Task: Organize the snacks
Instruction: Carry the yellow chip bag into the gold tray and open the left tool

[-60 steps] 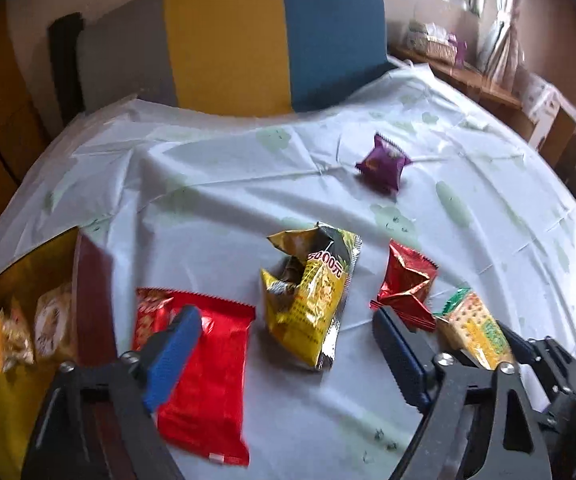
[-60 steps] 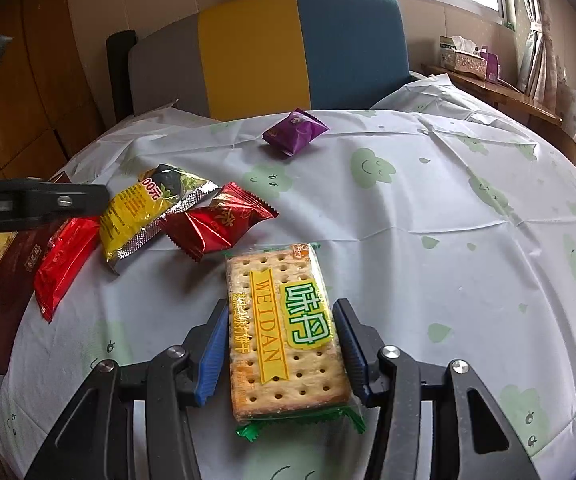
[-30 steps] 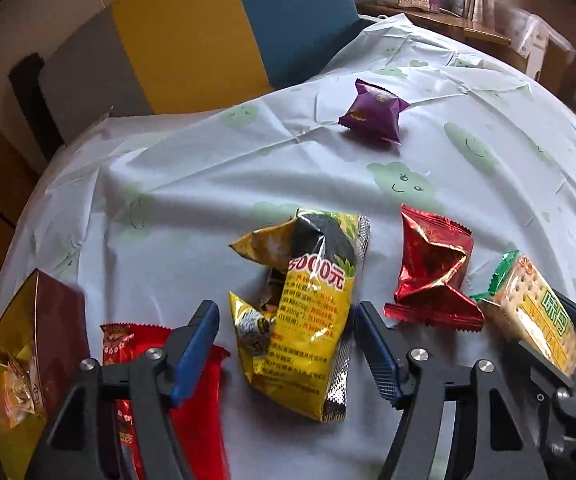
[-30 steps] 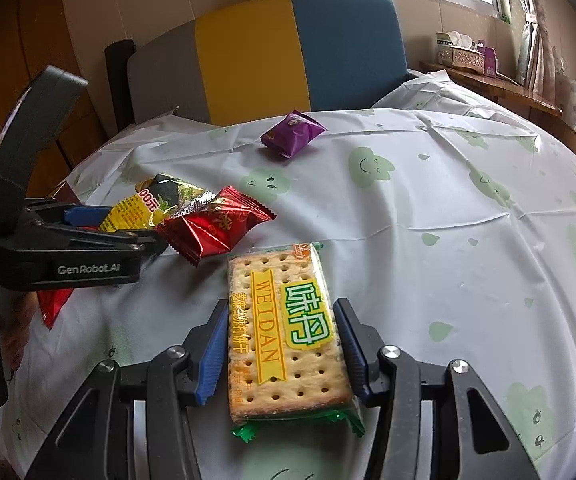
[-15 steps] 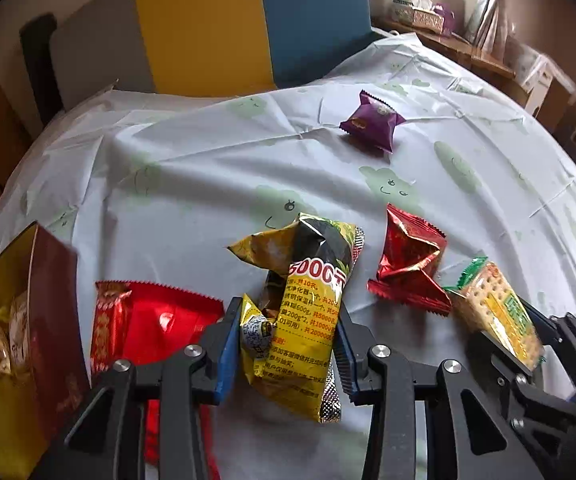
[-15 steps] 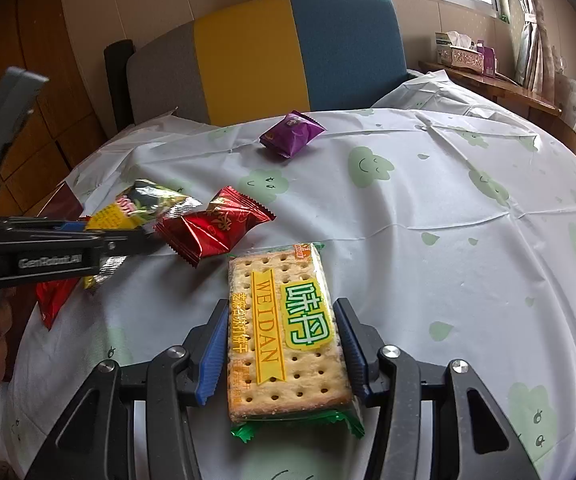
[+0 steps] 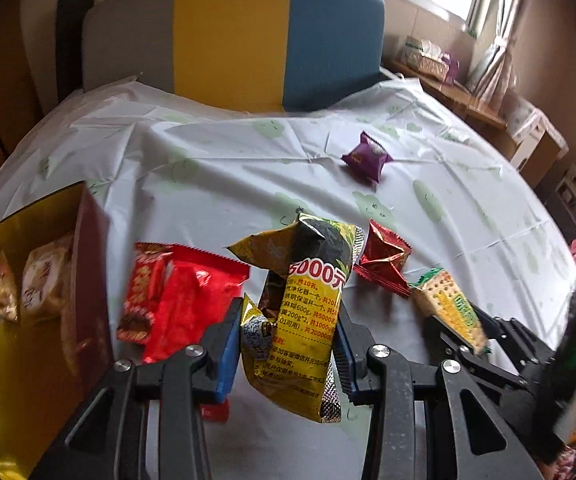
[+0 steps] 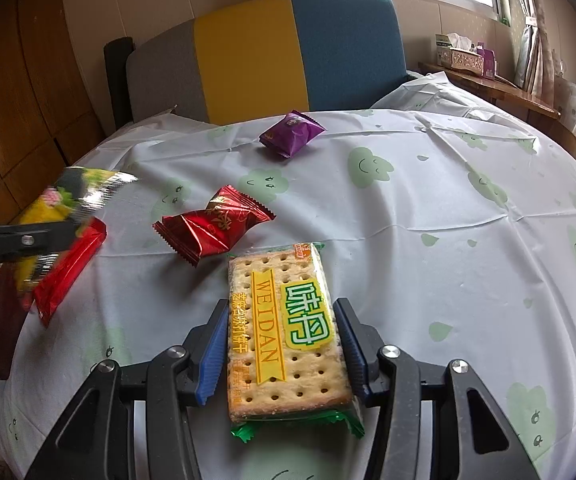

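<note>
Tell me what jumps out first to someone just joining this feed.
The left gripper is shut on a crumpled yellow bag, lifted off the table. The right gripper clamps a cracker pack. A box with snacks inside sits at the table's left edge.

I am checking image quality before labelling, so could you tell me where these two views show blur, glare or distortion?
Left wrist view: the red packet and the open box at left are smeared by motion; the window is blown out. Right wrist view: the cracker pack is sharp, but the yellow packet at the left edge is blurred. Both views bend the tablecloth edge, fisheye style, with dark corners.
</note>
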Demonstrator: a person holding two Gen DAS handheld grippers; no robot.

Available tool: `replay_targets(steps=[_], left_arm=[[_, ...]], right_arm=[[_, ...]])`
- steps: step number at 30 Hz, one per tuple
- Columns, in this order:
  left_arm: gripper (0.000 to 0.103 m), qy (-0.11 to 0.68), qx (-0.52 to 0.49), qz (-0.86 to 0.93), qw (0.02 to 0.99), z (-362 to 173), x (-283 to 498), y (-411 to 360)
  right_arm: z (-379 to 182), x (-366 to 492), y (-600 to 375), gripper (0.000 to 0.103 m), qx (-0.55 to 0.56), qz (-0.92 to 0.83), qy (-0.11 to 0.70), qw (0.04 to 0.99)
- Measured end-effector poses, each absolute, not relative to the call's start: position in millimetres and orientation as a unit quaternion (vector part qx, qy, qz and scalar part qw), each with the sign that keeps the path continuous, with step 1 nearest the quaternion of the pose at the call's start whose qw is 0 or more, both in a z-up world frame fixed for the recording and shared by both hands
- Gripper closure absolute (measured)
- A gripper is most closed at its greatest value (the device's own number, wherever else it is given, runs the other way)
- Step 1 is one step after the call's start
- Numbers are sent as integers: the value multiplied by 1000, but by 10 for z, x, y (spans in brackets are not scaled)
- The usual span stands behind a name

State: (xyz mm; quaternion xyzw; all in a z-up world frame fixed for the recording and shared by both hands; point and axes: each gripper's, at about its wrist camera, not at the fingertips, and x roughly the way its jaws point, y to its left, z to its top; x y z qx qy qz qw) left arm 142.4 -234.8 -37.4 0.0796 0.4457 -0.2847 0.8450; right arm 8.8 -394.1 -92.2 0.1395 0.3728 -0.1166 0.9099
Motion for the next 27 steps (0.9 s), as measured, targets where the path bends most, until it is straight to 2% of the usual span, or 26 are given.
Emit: replay_targets(steps=[15, 27], left_arm=[[62, 420, 15, -252, 872, -13, 1321, -1338], [62, 438, -16, -163, 884, -165, 1534, -358]], right_arm=[[-925, 96, -3929, 51, 133, -121, 376, 909], [-899, 81, -3875, 53, 114, -135, 374, 910]])
